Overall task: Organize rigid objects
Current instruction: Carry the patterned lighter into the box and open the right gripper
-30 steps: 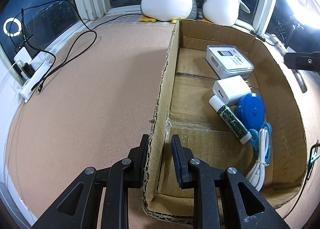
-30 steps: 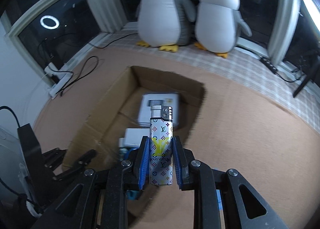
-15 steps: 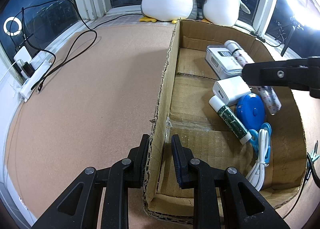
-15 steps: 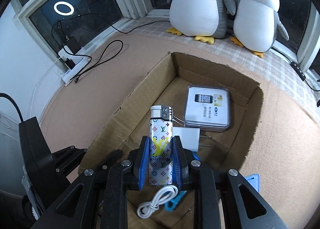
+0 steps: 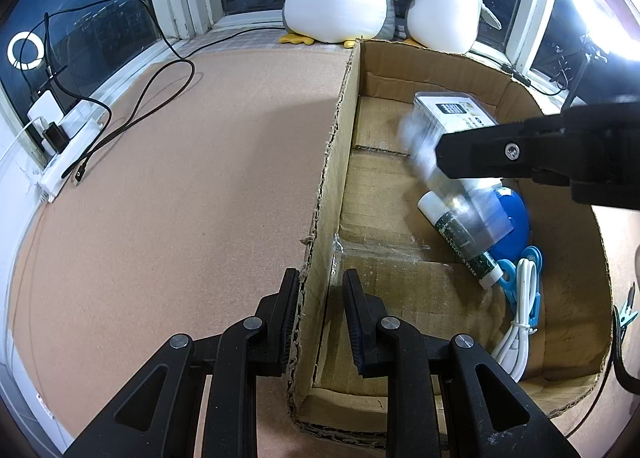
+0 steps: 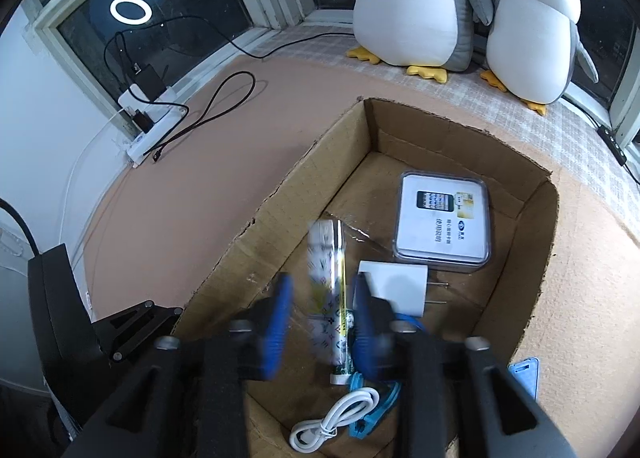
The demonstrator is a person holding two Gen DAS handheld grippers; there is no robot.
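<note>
Right wrist view shows your right gripper (image 6: 322, 318) spread wide over the box (image 6: 540, 258), the lighter (image 6: 328, 294) blurred, apparently dropping free between the fingers; your left gripper (image 5: 318, 318) straddles the near-left wall, narrow; next, lift clear

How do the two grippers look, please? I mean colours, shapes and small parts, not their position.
The left gripper and right gripper are matte black, with angular triangular cut-outs and silver screw heads. Blue pads line the right gripper's fingers. No sleeves or markings are visible.
</note>
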